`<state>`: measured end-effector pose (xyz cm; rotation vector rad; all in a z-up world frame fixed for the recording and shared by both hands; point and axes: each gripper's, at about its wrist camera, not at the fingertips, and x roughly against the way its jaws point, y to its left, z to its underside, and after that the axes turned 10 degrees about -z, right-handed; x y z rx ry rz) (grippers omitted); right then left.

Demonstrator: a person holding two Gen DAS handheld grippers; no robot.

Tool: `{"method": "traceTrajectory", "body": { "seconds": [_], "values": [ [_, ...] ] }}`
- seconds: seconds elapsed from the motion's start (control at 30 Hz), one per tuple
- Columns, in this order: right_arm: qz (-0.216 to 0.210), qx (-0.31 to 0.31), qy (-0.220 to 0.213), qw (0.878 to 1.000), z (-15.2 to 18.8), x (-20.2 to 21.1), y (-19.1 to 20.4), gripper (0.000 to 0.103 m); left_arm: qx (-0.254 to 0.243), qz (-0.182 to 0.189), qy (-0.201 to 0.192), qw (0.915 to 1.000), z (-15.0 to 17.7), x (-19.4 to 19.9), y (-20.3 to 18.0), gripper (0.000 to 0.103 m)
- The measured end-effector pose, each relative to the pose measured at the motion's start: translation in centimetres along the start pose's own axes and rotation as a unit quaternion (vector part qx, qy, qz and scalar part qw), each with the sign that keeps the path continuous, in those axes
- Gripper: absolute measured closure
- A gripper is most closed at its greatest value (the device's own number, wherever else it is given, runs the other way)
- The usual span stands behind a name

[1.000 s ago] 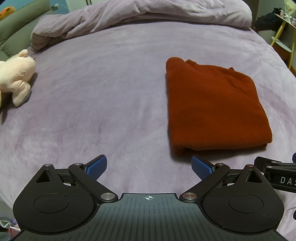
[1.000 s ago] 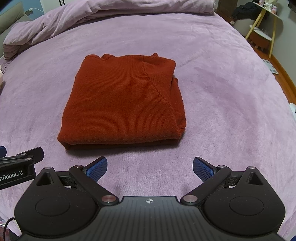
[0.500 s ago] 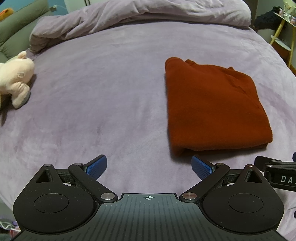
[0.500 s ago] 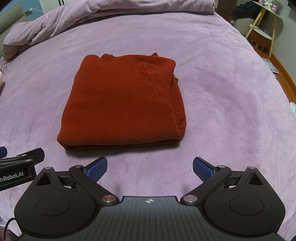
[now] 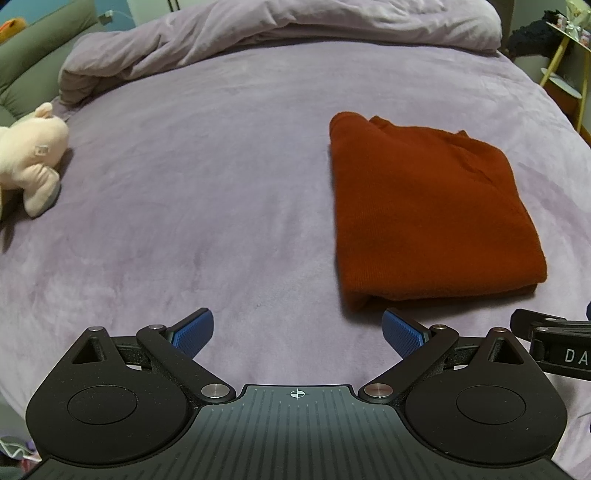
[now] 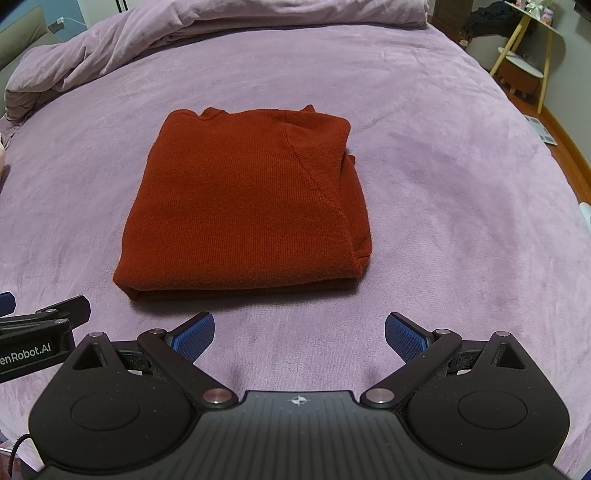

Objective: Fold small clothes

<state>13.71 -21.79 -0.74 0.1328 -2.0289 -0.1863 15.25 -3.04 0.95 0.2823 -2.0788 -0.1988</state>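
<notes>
A rust-red knit sweater (image 6: 243, 206) lies folded into a neat rectangle on the purple bed cover (image 6: 443, 155). It also shows at the right in the left wrist view (image 5: 424, 210). My right gripper (image 6: 299, 334) is open and empty, just short of the sweater's near edge. My left gripper (image 5: 297, 332) is open and empty, over bare cover to the left of the sweater's near corner. Neither gripper touches the cloth. Part of the right gripper (image 5: 554, 350) shows at the right edge of the left wrist view.
A pink plush toy (image 5: 29, 162) lies at the bed's left side. A bunched purple duvet (image 5: 277, 26) lies along the far end. A yellow-legged side table (image 6: 524, 55) stands beyond the bed's right edge, above the wooden floor (image 6: 569, 147).
Both grippers have stayed open and nearly still; the views shift only slightly. The sweater has not moved.
</notes>
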Motion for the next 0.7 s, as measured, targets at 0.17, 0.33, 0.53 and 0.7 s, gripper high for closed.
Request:
{"method": "traceTrajectory", "body": {
  "seconds": [0.17,0.33,0.53,0.7],
  "values": [
    [0.001,0.0,0.0,1.0,-0.05,-0.03,-0.04,0.004,0.002,0.002,0.003,1.0,-0.11,-0.17,0.02,0.002],
    [0.002,0.001,0.0,1.0,-0.06,-0.03,-0.08,0.004,-0.003,-0.01,-0.015,0.9998,0.18,0.18,-0.12,0.002],
    [0.003,0.001,0.0,1.0,-0.13,-0.03,-0.21,0.004,-0.015,-0.002,-0.01,0.9998,0.22,0.13,-0.48,0.002],
    [0.005,0.001,-0.002,1.0,-0.11,0.07,-0.35,0.004,-0.022,-0.009,-0.013,0.9996,0.19,0.31,-0.87,0.002]
  ]
}}
